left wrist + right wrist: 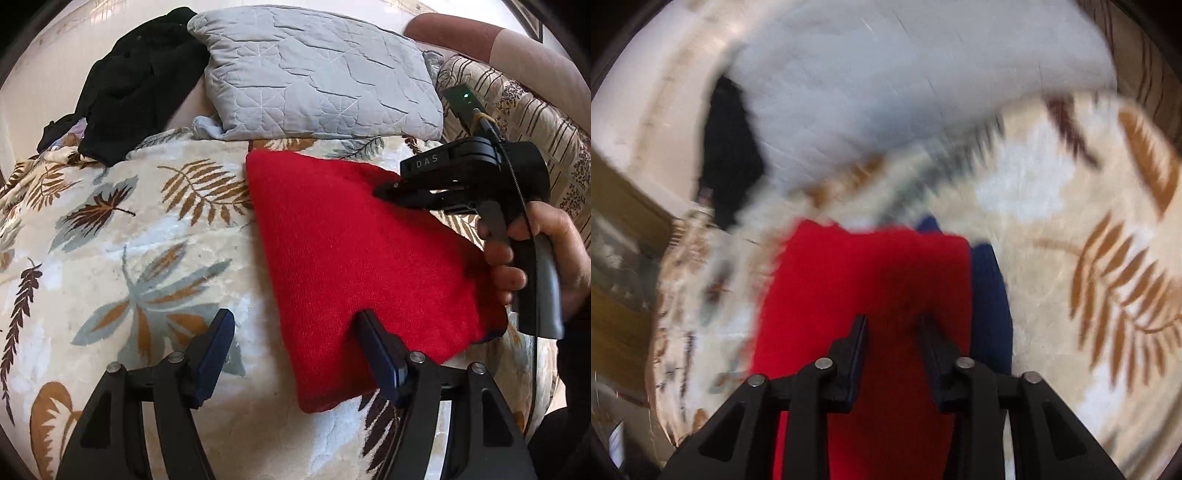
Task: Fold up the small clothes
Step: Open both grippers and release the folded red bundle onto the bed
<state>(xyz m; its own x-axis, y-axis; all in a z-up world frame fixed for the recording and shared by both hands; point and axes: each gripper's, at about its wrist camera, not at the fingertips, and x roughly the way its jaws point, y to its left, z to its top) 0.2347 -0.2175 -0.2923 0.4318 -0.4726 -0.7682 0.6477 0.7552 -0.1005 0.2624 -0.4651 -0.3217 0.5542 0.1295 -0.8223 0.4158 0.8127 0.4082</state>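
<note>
Red garment point(362, 266) beneath right gripper point(894, 325), folded

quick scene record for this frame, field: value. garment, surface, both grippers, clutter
garment: red cloth, folded flat, dark blue edge showing at its right side
surface: leaf-print blanket
left gripper: open, one finger over the cloth's edge, nothing gripped
right gripper: jaws narrow, above the cloth; grip unclear, view blurred
clutter: grey pillow behind the cloth; black garment at far left
</note>
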